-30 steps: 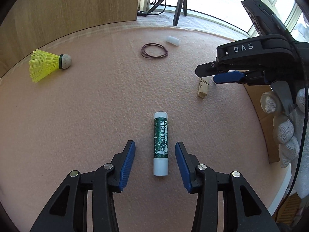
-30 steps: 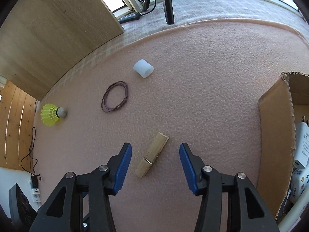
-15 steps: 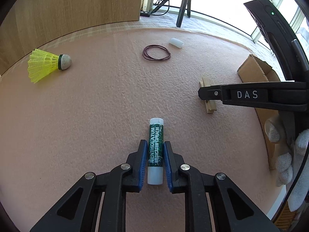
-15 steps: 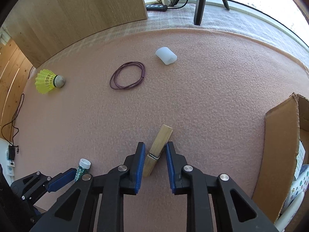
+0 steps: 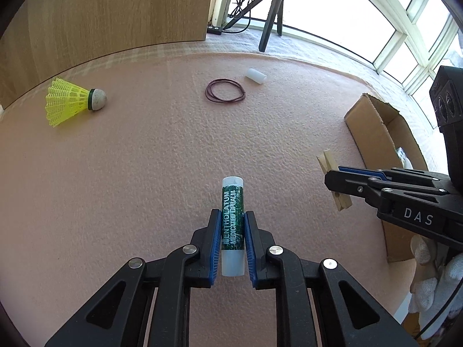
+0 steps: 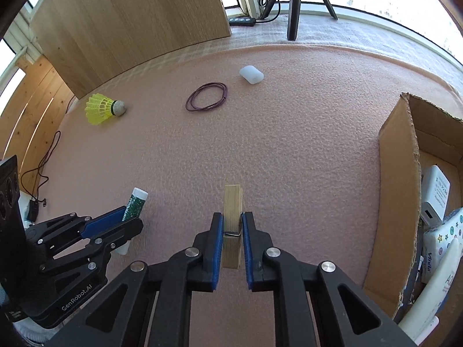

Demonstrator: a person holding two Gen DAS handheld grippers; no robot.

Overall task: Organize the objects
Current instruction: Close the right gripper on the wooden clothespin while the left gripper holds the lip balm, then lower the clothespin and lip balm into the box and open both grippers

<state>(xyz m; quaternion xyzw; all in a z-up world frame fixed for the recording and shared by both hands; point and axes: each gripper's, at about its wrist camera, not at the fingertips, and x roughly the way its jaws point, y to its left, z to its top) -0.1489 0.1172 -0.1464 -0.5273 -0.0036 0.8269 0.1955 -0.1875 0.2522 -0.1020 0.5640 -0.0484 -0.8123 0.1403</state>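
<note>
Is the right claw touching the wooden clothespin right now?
Touching. The right wrist view shows the right claw with both blue pads pressed against the sides of the clothespin.

lip balm tube (image 5: 232, 225): sides covered by the blue pads at lower centre; in the right wrist view only its cap end shows at lower left, the rest behind the left gripper (image 6: 127, 222).
clothespin (image 6: 232, 225): flanks hidden between the pads; in the left wrist view, right of centre, its middle is crossed by the right gripper (image 5: 332, 173).
cardboard box (image 6: 399, 190): cut off at the right edge; packet print inside too small to read.
gloved hand (image 5: 434, 283): lower right, partly out of frame.
tripod (image 5: 272, 8): top cropped at the upper edge.
</note>
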